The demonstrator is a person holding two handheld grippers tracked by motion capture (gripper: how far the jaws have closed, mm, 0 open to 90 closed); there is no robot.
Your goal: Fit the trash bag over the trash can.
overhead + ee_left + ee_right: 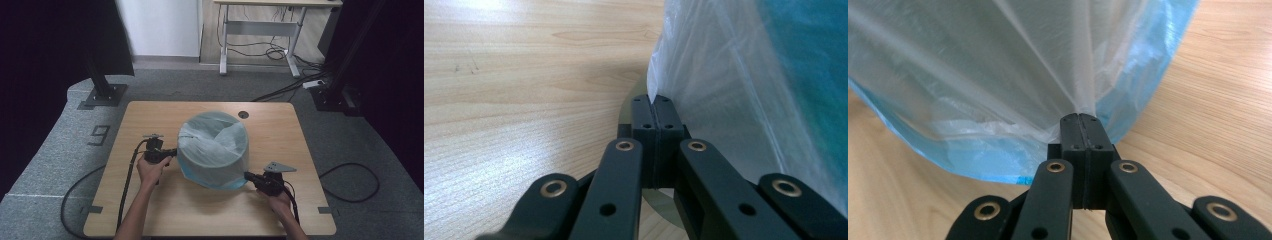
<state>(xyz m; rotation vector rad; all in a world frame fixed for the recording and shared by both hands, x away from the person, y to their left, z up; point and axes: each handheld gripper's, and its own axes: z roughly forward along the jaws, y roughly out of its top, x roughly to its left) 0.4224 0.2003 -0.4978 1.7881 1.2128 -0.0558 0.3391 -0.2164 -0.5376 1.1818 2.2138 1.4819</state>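
- Step in hand, as I read it: dressing the blue bin (215, 172) w/ a thin plastic bag (212, 142). Bin stood mid-table (165, 210); bag was draped over its top and down the sides.
- L gripper (173, 151): jaws together, clamped on bag film at the bin's left wall.
- R gripper (248, 175): jaws together, pinching film low at the bin's front-right.
- Next move, I judged: pull both sides down evenly, w/o tearing the film or tipping the bin.

Pale blue translucent bag (214, 149), light wood-grain table (150, 115)
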